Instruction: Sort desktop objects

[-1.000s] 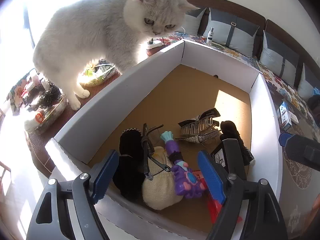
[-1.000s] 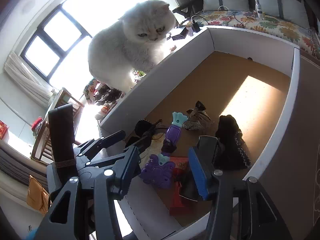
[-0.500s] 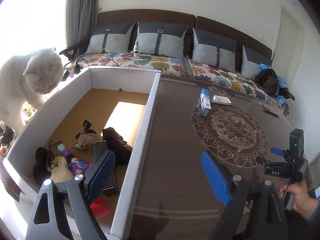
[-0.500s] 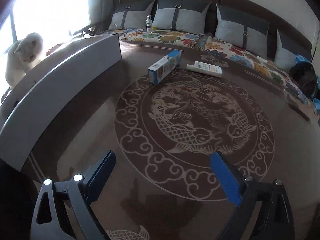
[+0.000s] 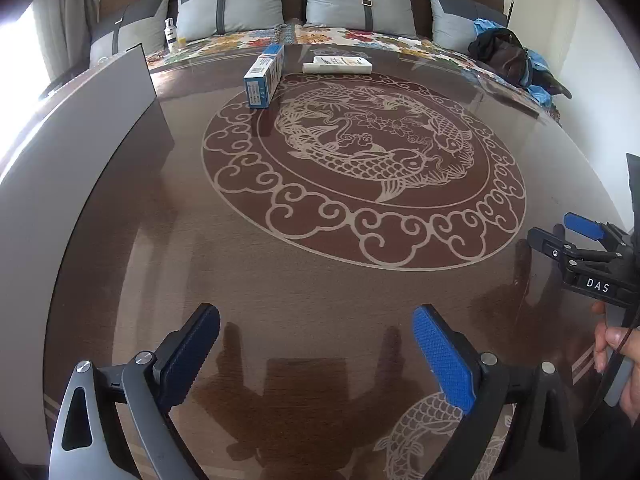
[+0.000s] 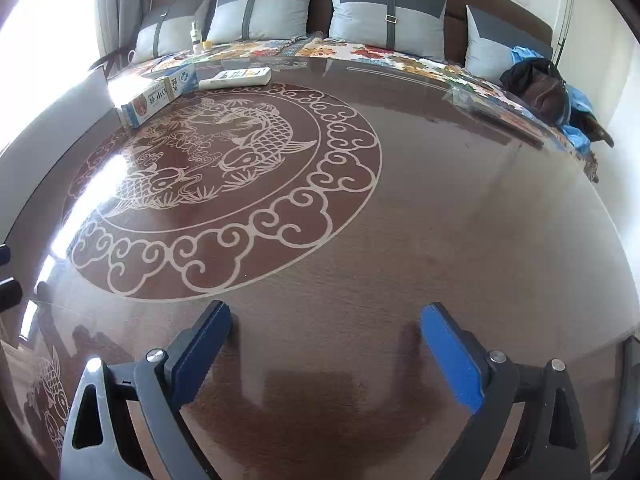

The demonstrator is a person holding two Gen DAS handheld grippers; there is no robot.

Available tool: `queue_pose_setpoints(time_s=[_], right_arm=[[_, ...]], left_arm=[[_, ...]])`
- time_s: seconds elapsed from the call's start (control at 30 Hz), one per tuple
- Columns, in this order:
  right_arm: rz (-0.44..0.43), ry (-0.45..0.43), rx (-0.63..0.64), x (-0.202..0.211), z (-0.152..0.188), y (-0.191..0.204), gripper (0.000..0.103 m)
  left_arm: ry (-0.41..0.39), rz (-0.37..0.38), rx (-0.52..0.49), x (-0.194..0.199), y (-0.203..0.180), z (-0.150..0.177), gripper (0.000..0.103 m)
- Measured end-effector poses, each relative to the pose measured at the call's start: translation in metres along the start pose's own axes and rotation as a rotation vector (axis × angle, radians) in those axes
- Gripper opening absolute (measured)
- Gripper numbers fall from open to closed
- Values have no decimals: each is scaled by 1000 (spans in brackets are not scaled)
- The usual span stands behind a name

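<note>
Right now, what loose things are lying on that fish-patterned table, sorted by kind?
Blue and white carton: 1
White remote-like slab: 1
Total: 2, both at the table's far edge.

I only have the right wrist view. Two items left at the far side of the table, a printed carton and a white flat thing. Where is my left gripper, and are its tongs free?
Observer: The left gripper hangs open over bare table, nothing between its tongs.
Operator: Is the sorting box near it?
Observer: Yes, the left wrist view shows the white box wall close on its left side, running toward the far edge.
Operator: My view shows the carton's printed side only. What about its end?
Observer: From the left wrist view the blue and white carton points its short end, with a small label, toward the left gripper; the white flat pack lies just right of it, apart.
</note>
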State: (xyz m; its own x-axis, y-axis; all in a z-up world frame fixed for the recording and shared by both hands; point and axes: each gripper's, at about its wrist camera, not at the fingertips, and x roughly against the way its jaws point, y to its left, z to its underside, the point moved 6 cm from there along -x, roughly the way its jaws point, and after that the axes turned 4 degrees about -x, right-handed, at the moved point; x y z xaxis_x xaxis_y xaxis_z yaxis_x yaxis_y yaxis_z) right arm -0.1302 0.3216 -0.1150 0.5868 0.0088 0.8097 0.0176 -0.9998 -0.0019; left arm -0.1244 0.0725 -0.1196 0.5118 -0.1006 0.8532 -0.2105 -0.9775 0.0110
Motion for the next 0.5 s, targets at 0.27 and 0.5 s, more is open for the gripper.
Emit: queue_pose_setpoints(time_s=[0.27,0.5], right_arm=[[-29,21,-4,-13,-8,3,103],[-34,20,5,-15,-11,5,103]], left_arm=[[-4,-31,-7,-29,5,-26,101],[-31,-51,26,-52,30,-66,103]])
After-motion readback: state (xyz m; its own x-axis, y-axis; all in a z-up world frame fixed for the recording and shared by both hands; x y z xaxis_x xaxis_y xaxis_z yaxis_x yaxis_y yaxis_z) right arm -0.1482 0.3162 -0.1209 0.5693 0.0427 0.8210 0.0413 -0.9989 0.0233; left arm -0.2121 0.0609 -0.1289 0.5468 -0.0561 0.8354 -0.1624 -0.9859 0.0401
